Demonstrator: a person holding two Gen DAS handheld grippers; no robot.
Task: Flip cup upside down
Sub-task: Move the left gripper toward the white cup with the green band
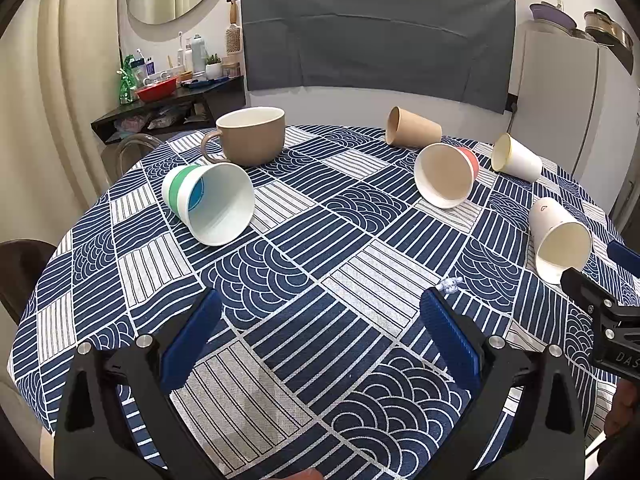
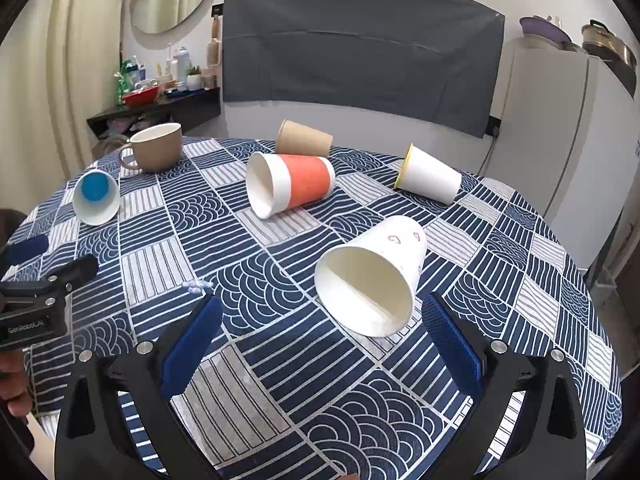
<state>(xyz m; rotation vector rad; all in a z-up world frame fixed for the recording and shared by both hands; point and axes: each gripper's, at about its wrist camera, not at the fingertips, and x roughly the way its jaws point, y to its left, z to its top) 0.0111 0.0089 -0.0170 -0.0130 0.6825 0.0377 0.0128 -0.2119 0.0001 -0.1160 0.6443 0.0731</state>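
Several paper cups lie on their sides on the blue patterned tablecloth [image 1: 304,288]. A white cup with small hearts [image 2: 372,276] lies just ahead of my right gripper [image 2: 320,340], mouth toward it; it also shows in the left wrist view [image 1: 560,236]. A green-banded cup with a blue bottom [image 1: 210,202] lies ahead-left of my left gripper [image 1: 320,340]. An orange-banded cup [image 2: 290,184], a brown cup [image 2: 304,138] and a yellow-rimmed white cup [image 2: 430,176] lie farther back. Both grippers are open and empty.
A tan ceramic mug [image 1: 250,134] stands upright at the far left of the round table. A small clear trinket [image 1: 450,285] lies on the cloth. A grey-covered panel [image 1: 376,32], a cluttered shelf [image 1: 160,92] and a white fridge [image 1: 568,96] stand behind the table.
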